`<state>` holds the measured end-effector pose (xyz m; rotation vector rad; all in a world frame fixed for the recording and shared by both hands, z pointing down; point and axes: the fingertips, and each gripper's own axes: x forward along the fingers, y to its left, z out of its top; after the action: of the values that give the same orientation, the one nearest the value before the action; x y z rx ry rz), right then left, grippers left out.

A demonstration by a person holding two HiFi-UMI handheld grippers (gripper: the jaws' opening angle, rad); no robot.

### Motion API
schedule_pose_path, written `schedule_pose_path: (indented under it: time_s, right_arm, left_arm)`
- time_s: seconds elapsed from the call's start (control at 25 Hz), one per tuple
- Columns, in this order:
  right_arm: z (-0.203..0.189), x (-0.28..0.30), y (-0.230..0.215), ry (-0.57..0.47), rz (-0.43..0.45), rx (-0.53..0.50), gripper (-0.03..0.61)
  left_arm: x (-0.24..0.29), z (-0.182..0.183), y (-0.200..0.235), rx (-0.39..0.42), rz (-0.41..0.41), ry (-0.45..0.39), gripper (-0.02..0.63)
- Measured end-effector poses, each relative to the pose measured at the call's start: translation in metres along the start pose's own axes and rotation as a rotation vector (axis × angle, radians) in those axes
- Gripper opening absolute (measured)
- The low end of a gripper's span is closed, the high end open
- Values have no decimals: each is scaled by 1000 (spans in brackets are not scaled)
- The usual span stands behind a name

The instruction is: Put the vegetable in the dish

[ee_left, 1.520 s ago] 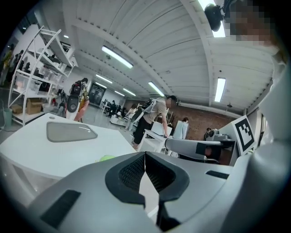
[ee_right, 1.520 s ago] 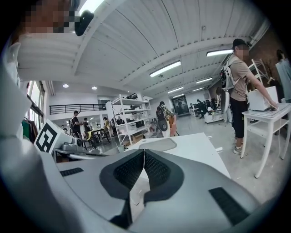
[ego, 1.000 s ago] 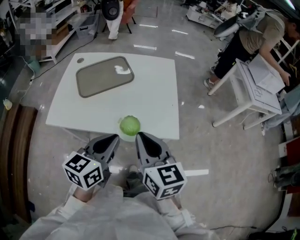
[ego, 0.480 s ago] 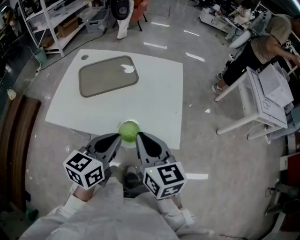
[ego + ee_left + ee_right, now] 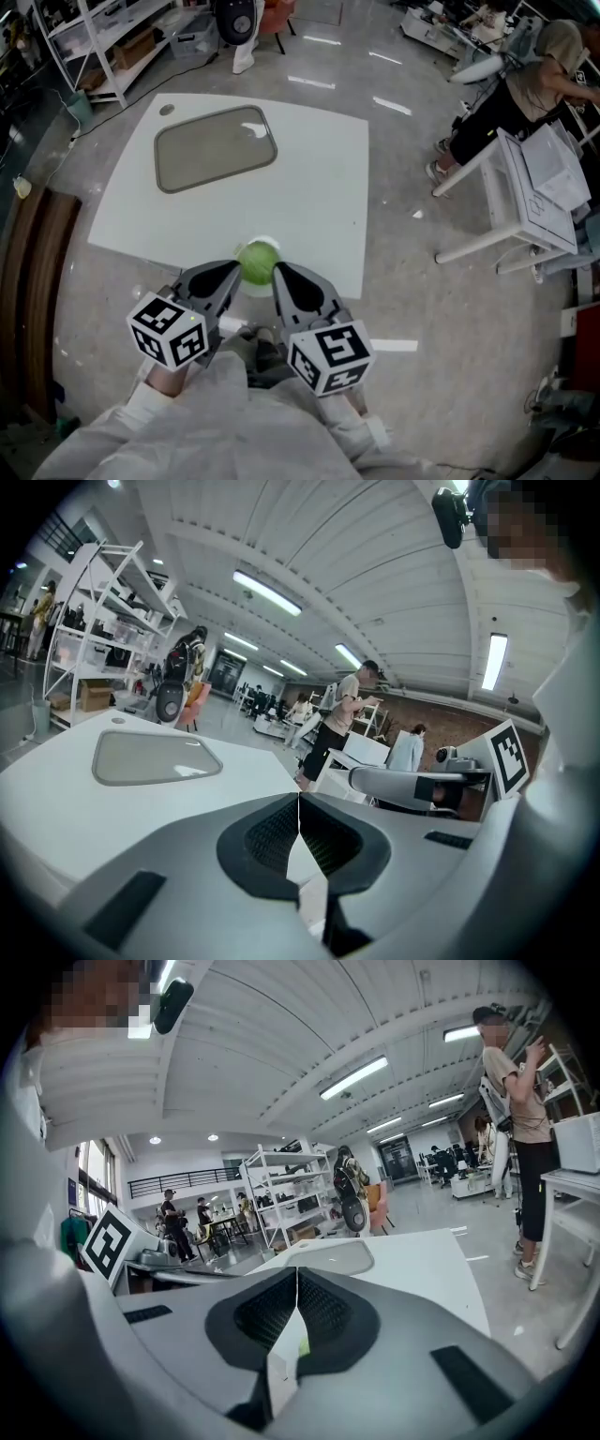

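Note:
A round green vegetable (image 5: 258, 262) sits at the near edge of the white table (image 5: 309, 187). The dish, a flat grey tray (image 5: 214, 148) with rounded corners, lies at the table's far left and also shows as the tray (image 5: 155, 757) and the tray (image 5: 333, 1258). My left gripper (image 5: 232, 273) points at the vegetable from its near left, shut and empty. My right gripper (image 5: 277, 273) does the same from the near right, shut and empty. In both gripper views the jaws meet with nothing between them. A green sliver (image 5: 302, 1344) shows below the right jaws.
A second white table (image 5: 530, 192) stands on the right with a person (image 5: 525, 61) bending over it. Metal shelves (image 5: 89, 42) line the far left, and someone's legs (image 5: 242, 37) stand beyond the table. A brown curved edge (image 5: 28, 281) runs along the left floor.
The table and vegetable have drifted slightly nearer in the head view, so the vegetable now lies between the two gripper tips. Both grippers stay shut.

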<state>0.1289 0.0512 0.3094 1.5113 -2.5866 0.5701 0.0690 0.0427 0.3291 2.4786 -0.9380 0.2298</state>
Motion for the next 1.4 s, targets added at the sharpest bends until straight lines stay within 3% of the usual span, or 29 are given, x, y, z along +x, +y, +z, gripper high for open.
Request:
schedule_pose_path:
  time_s: [0.96,1.4]
  right_arm:
    - [-26,5,-5,34,-105,109,15]
    - [-59,7,-12,83,-117,170,15]
  left_arm:
    - [4,-23,7,-31,-119,126,9]
    - [14,-62,20,-121,-111,190,9]
